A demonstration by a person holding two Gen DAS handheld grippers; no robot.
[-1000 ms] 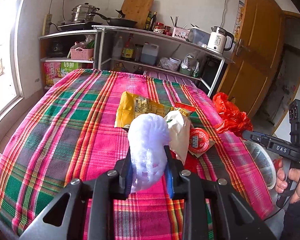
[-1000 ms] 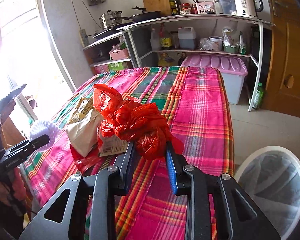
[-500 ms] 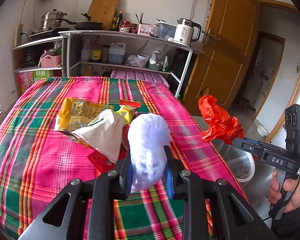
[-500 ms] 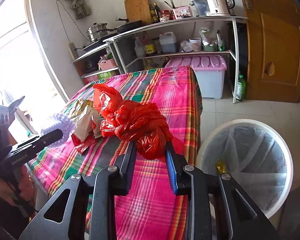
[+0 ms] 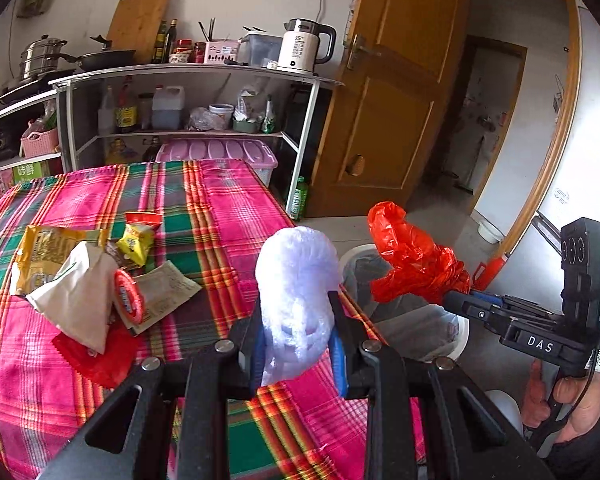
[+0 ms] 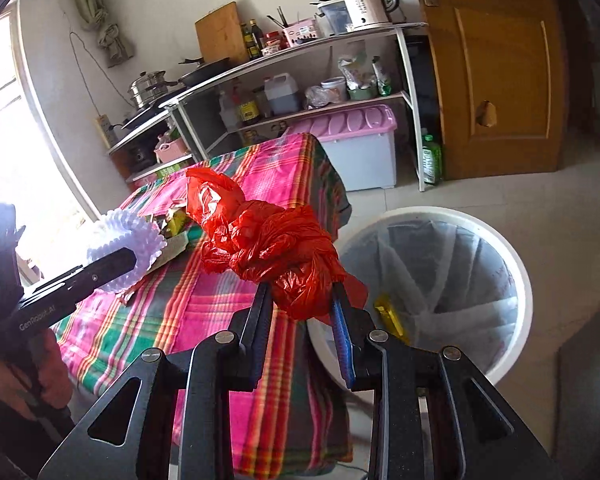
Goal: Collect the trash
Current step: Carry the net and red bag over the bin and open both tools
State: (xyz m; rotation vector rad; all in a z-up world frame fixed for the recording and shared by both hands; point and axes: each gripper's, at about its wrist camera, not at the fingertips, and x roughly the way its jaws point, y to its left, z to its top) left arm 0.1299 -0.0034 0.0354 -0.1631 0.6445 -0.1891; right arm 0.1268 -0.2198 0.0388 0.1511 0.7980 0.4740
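**Both loads carried to the bin, drop not yet made**

I had a piece of trash in each gripper at this point. The left gripper (image 5: 298,334) had its jaws pinched on a white foam net (image 5: 296,296), a soft ruffled sleeve bulging out above the pads. The right gripper (image 6: 302,308) had its jaws clamped on a crumpled red plastic bag (image 6: 272,248), which stood up loose above the fingers. Both loads hung in the air near the table's corner, over the plaid tablecloth (image 5: 204,200). The white lined trash bin (image 6: 516,264) stood on the floor just beside that corner, with one yellow scrap already inside.

I judged this the carry step, close to its end. The next move called for bringing each load over the bin's mouth, then spreading the jaws. More trash waited on the table: a white paper bag (image 5: 80,296), a yellow wrapper (image 5: 44,248) and a small yellow packet (image 5: 136,240).
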